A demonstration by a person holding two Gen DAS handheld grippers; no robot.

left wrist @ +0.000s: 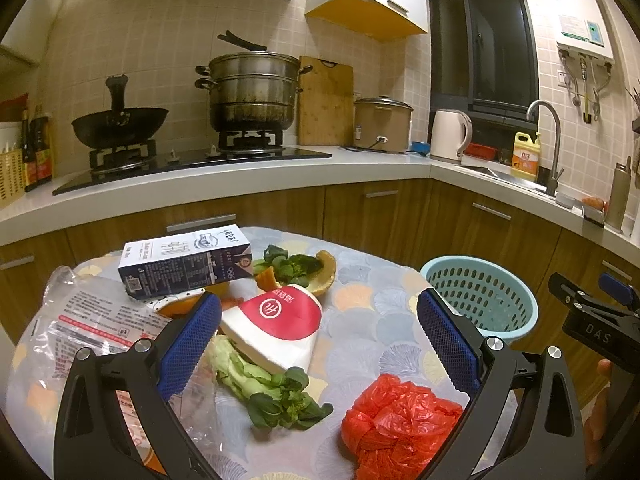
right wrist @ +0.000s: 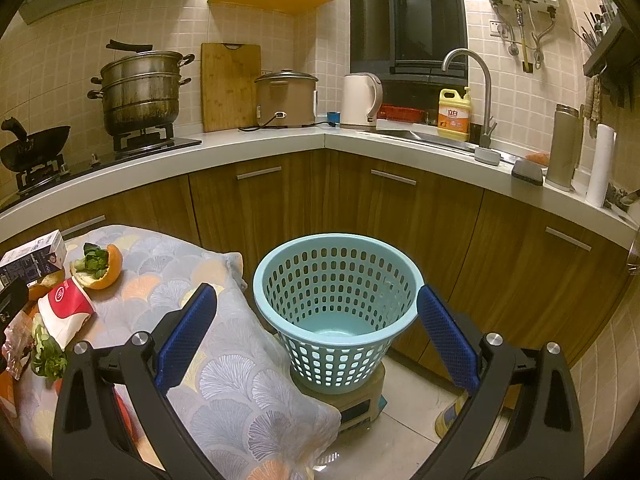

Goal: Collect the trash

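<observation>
While the small table (left wrist: 360, 304) under its fan-patterned cloth carries all the rubbish, the pale blue perforated basket (right wrist: 336, 300) stands just beside its edge on a low stool (right wrist: 352, 404), and nothing lies in it: its bottom shows bare. Nearest that basket on the cloth is a crumpled red plastic bag (left wrist: 400, 420). Farther from the basket, past the red bag, a clear printed plastic wrapper (left wrist: 80, 332) sprawls over the table's far side. A blue and white milk carton (left wrist: 188, 264) lies on its side at the back of the table, well apart from the basket. A flattened red and white paper cup (left wrist: 280, 324) lies in the middle of the heap, between carton and red bag, resting partly on a stalk of leafy greens (left wrist: 272, 388). Behind the cup, an orange peel (left wrist: 324, 276) sits curled like a little bowl with more green leaves (left wrist: 292, 266) in it. The left gripper (left wrist: 320, 344) hangs over the heap with its blue-padded fingers (left wrist: 192, 340) spread wide, holding nothing, the cup and greens between them. The right gripper (right wrist: 316, 344) hovers in front of the basket, fingers likewise wide apart and unladen, framing the basket's rim. On the counter behind the basket, a steel steamer pot (right wrist: 140, 92) and a black wok (right wrist: 36, 148) sit on the hob; I cannot tell their contents.
</observation>
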